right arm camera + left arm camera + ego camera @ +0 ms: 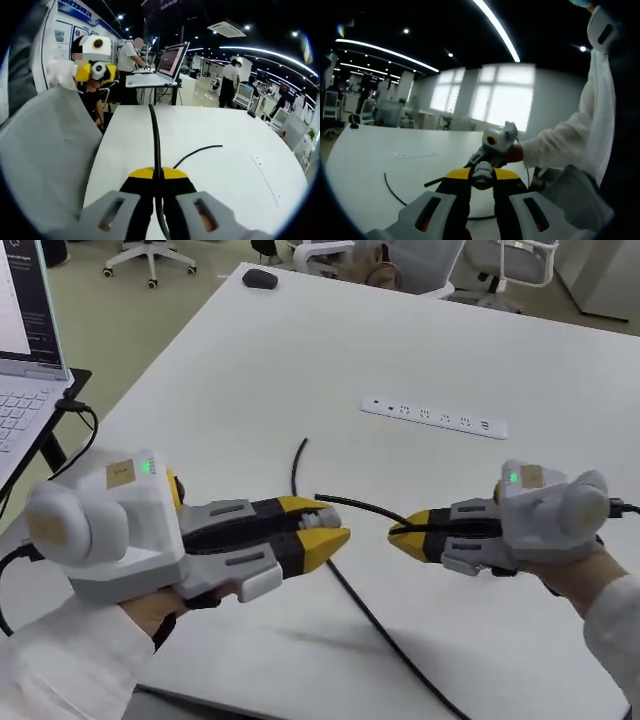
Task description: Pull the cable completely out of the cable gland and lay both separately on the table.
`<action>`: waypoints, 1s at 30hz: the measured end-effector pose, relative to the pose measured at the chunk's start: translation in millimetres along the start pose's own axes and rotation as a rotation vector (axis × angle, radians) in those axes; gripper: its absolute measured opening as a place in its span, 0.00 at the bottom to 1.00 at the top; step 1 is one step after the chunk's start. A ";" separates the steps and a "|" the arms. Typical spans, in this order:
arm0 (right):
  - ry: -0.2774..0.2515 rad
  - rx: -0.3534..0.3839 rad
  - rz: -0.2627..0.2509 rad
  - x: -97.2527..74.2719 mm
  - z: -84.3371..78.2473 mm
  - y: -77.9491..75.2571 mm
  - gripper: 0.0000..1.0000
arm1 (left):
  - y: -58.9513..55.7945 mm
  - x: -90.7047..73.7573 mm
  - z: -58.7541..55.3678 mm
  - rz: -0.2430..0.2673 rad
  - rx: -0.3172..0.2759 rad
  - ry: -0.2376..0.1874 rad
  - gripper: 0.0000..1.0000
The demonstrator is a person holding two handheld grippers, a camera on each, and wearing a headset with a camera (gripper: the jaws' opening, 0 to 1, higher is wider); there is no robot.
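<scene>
Over the near side of the white table (250,360), the left gripper (338,525) has its jaws closed on the grey cable gland (482,175). Facing it tip to tip, the right gripper (393,532) pinches the black cable (362,507). The cable's free end pokes out ahead of those jaws, just beside the gland. More black cable lies across the tabletop below.

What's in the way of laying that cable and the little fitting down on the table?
Nothing visible does. Below the cable gland in the left gripper and the cable in the right gripper, the table is bare except cable slack; the power strip lies farther back.
</scene>
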State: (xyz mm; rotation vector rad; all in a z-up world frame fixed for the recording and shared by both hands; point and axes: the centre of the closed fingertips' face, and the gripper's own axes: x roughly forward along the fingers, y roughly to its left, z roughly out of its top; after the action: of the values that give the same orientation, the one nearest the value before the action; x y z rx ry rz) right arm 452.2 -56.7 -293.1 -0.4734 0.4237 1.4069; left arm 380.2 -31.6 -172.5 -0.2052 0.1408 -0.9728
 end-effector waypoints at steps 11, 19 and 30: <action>0.162 0.009 0.115 88.9 -43.2 9.0 0.02 | -1.0 2.0 -5.8 -0.012 -0.012 0.023 0.17; 0.229 0.033 0.095 107.2 -60.4 15.1 0.05 | 4.3 1.9 -8.4 -0.002 -0.025 0.028 0.17; 0.086 0.137 -0.041 80.8 -43.3 -3.5 0.33 | 27.1 -2.4 -23.1 0.080 -0.052 0.081 0.17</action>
State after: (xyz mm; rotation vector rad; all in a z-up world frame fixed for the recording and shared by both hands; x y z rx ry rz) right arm 465.1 -13.8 -373.2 -0.4291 0.5733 1.3111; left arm 395.8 -17.4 -201.2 -0.2062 0.2465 -0.8991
